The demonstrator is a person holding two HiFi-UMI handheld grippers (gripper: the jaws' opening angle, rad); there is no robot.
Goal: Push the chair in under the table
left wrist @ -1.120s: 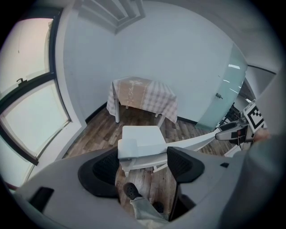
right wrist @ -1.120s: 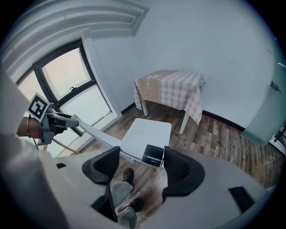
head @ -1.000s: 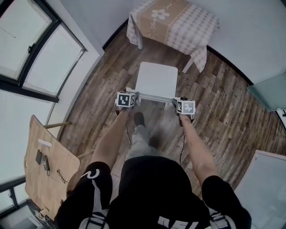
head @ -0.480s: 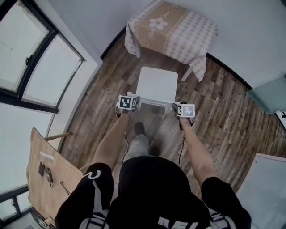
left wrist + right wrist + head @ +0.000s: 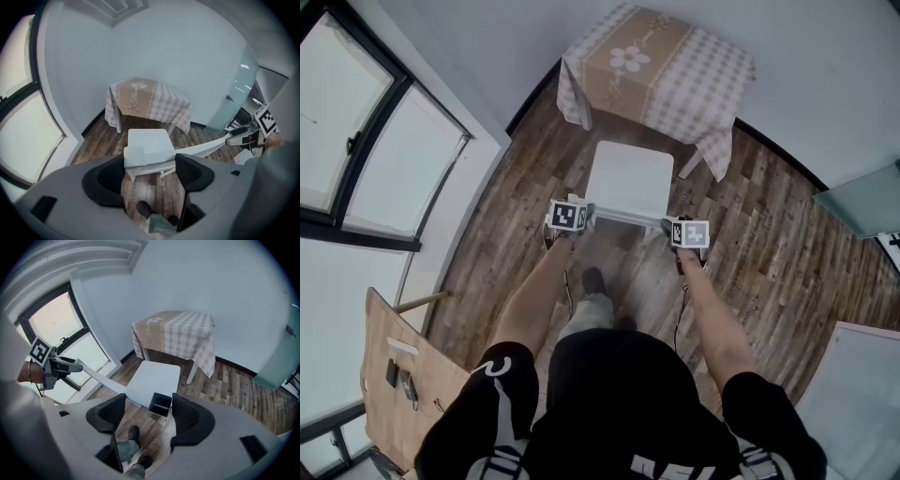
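Near the middle of the head view stands the white chair. Its back rail is toward us, and the far edge of its seat is just at the hanging cloth of the surface in the upper part of the frame. Most of the seat is out over the wooden floor, so we judge the push far from finished.

The left tongs are spread, with the left end of the rail between them. The right tongs are spread too, with the dark, hollow right end of the rail in the gap, against one side. Neither pair seems to pinch the rail.

To do this step well, we should press forward equally on both sides, so the chair does not turn. We should keep the force level, so it slides and does not tip, and aim the seat between the legs under the cloth.

We can read no writing. The cubes carry only black and white square markers, the cloth shows only a flower, and the white letters on the dark shirt are cut off.
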